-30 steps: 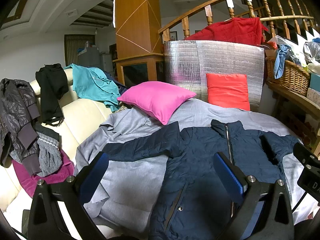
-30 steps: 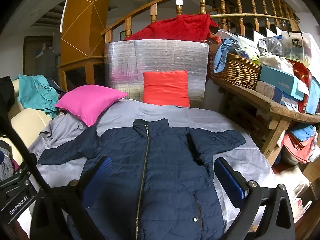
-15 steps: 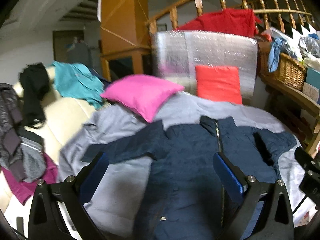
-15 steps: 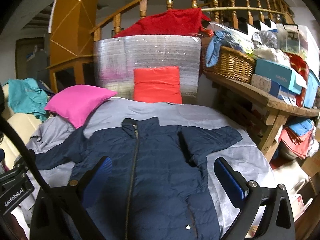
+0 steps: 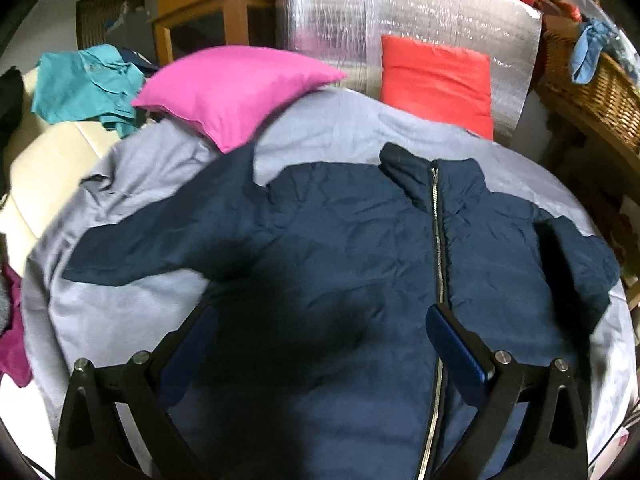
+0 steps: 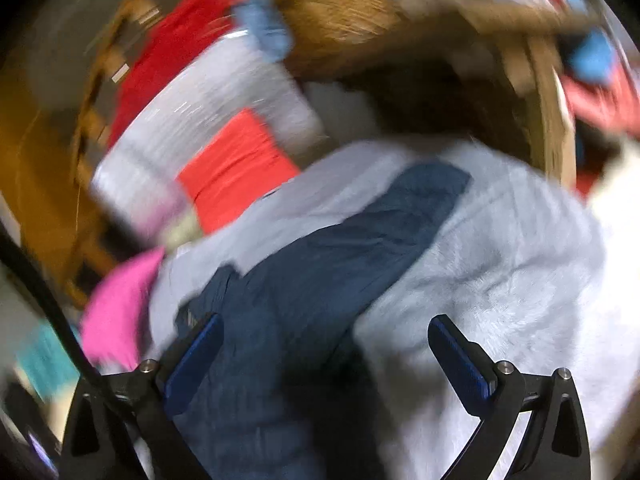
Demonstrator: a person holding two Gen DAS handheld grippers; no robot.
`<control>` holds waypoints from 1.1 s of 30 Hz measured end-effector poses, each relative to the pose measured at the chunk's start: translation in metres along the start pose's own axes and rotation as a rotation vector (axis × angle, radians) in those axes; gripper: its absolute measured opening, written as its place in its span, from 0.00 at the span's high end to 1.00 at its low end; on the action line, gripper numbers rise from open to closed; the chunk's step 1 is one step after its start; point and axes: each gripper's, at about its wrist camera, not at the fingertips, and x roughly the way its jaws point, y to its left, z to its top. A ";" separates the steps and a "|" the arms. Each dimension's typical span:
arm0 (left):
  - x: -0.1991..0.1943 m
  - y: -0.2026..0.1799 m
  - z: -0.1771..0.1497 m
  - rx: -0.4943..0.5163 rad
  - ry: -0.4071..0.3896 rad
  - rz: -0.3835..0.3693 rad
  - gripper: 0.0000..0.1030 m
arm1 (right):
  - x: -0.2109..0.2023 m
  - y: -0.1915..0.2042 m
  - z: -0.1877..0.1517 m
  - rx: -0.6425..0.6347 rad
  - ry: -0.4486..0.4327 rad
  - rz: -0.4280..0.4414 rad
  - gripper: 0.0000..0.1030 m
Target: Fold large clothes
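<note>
A navy zip-up puffer jacket (image 5: 352,240) lies face up on a grey sheet (image 5: 120,312), sleeves spread to both sides. My left gripper (image 5: 320,344) is open and empty, low over the jacket's front just left of the zip. In the blurred right wrist view my right gripper (image 6: 324,348) is open and empty, tilted, over the jacket's right sleeve (image 6: 352,248), which runs up and to the right across the sheet (image 6: 500,280).
A pink pillow (image 5: 236,88) and a red cushion (image 5: 436,80) lie at the far edge before a silver foil panel (image 5: 400,20). A wicker basket (image 5: 592,88) sits on a wooden shelf at right. A cream sofa with a teal garment (image 5: 84,84) is at left.
Both grippers have dropped closer to the jacket. The left one moved forward over its chest. The right one swung right and tilted toward the right sleeve, blurring its view.
</note>
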 end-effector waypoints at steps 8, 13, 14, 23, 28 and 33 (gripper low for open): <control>0.051 -0.004 -0.001 0.064 0.030 0.051 0.00 | 0.085 -0.074 0.050 0.311 0.075 0.069 0.16; 0.053 -0.009 0.006 0.103 -0.004 0.067 0.00 | 0.130 -0.093 0.063 0.359 0.097 0.009 0.23; 0.053 -0.010 0.008 0.109 -0.013 0.072 0.00 | 0.136 -0.097 0.066 0.375 0.085 -0.001 0.23; 0.067 -0.017 0.014 0.164 -0.033 0.118 0.00 | 0.179 -0.099 0.081 0.316 0.055 -0.087 0.77; 0.061 -0.014 0.016 0.155 -0.058 0.124 0.00 | 0.160 -0.063 0.079 0.208 0.009 -0.051 0.80; 0.039 -0.005 0.018 0.145 -0.114 0.119 0.00 | 0.114 0.019 0.070 0.008 -0.078 0.067 0.80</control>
